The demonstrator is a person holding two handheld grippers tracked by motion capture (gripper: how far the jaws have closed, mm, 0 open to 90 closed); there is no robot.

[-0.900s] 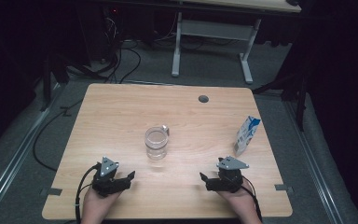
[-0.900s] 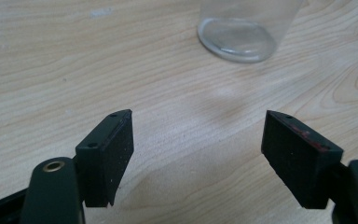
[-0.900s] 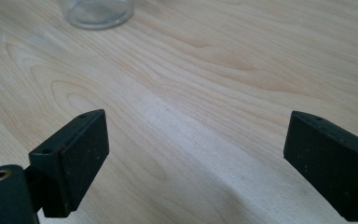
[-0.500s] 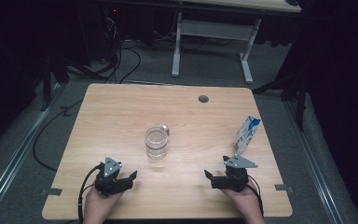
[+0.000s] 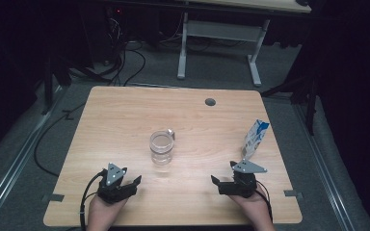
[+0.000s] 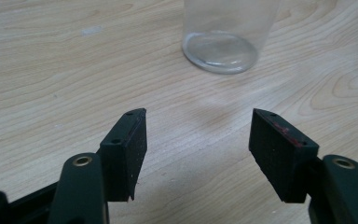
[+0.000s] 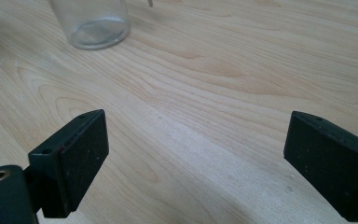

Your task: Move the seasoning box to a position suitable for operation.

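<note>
Since the earlier frames our right tool (image 5: 224, 179) has shifted a little away from the near edge and now sits just below the blue-and-white carton (image 5: 255, 139), while our left tool (image 5: 127, 183) has kept roughly its place near the front of the surface (image 5: 125, 120). Both tools rest low over the wood, each held in one hand at the near edge, well apart from one another.

We see the left tool (image 6: 198, 140) with its two black pads spread wide and nothing between them but bare wood grain. The right tool (image 7: 196, 154) likewise stands with its pads far apart and nothing in the gap.

The clear glass jar (image 5: 161, 147) stands upright near the middle of the surface, between the two tools and farther from us than either. In the left gripper view the jar (image 6: 223, 37) rises just ahead of the pads, slightly toward the right one, not touching them. In the right gripper view the jar (image 7: 93, 23) stands farther off at the upper left.

The carton stands upright near the right edge, apart from the jar. A small round grommet (image 5: 210, 102) sits toward the far edge.
</note>
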